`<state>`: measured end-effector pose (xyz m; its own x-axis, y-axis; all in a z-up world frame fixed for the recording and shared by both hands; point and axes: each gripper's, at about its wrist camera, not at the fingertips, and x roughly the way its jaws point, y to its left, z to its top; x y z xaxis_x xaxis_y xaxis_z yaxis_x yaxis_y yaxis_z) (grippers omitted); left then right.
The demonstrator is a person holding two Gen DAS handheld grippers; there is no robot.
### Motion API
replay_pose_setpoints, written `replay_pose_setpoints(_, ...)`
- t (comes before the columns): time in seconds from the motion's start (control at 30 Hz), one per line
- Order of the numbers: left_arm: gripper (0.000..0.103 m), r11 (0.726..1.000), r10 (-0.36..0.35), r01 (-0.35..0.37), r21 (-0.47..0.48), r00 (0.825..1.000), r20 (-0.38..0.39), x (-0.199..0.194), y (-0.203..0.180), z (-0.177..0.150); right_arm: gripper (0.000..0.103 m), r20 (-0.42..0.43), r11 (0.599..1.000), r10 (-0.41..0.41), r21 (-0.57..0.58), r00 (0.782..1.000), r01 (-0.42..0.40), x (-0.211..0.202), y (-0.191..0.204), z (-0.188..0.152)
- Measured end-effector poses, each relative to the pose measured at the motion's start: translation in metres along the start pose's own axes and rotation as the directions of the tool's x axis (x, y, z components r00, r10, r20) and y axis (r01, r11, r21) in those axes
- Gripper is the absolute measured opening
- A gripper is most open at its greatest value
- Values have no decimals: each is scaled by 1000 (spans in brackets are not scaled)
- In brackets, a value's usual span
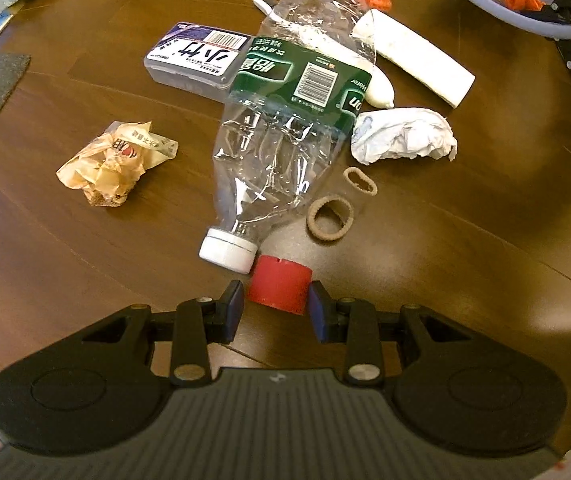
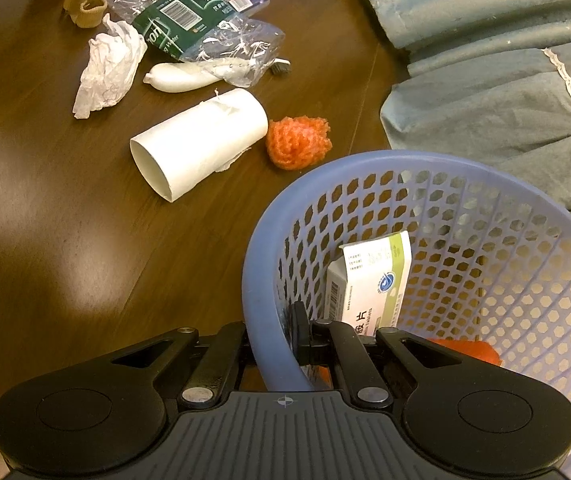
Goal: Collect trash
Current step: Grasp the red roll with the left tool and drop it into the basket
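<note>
Left gripper (image 1: 275, 306) clamps the red cap (image 1: 279, 283); lift it clear of the bottle (image 1: 281, 128) ahead while the right gripper (image 2: 271, 344), clamped on the basket (image 2: 257, 280) rim, steadies.

Cap (image 1: 278, 283) before bottle (image 1: 281, 128) on table (image 1: 85, 240); carton (image 2: 369, 280) in basket (image 2: 269, 248) — right.

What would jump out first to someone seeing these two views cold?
The crushed clear plastic bottle with its green label, lying across the middle of the brown table amid scattered litter. Next, the red cap sitting between the left tongs, whose pads flank it. In the right wrist view, the blue mesh basket fills the foreground, its rim clamped by the right tongs, with a white medicine box inside.
</note>
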<state>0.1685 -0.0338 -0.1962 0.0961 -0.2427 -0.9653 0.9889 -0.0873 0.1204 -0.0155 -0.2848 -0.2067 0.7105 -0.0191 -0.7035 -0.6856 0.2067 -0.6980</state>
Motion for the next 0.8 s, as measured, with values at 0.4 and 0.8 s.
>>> replay_pose_setpoints(0.4, 29, 999, -13, 15, -34, 999, 48, -30, -3, 17, 1, -4, 1000, 2, 1, 1000, -2, 1, 0, 0)
replay_pose_setpoints(0.8, 29, 993, -31, 51, -109, 984, 175, -93, -24, 76, 1, -6, 1000, 22, 15, 1000, -22, -5, -4, 5)
